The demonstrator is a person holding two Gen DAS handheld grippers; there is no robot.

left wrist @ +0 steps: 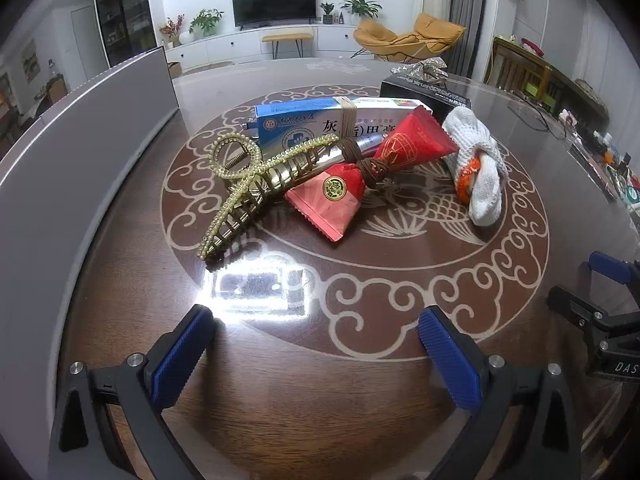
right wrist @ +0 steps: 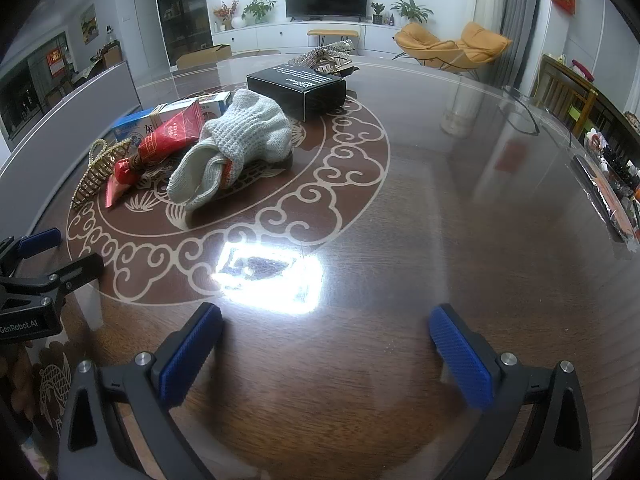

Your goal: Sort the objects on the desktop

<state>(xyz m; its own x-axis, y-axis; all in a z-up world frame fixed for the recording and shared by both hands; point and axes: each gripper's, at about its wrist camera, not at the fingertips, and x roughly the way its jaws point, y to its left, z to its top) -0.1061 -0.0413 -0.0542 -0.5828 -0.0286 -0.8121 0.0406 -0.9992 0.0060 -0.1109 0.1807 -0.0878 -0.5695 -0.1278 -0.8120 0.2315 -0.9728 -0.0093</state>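
Left wrist view, gold hair claw [left wrist: 240,184] left of centre touching red tube [left wrist: 412,142], blue box [left wrist: 300,120] behind, knotted white glove [left wrist: 480,160] right, left gripper [left wrist: 316,354] wide open, empty, right gripper [right wrist: 326,356] likewise, dark patterned table [left wrist: 360,400].

one hair claw [left wrist: 240,184], two boxes [left wrist: 304,120], one glove [left wrist: 480,160]

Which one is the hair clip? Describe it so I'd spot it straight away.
Start at the round cloud-pattern medallion inlaid in the dark table. A heap of things lies on it; the hair clip is at the heap's left end, leaning on the red pouch. It alone is gold, studded, with curved teeth and looped handles.
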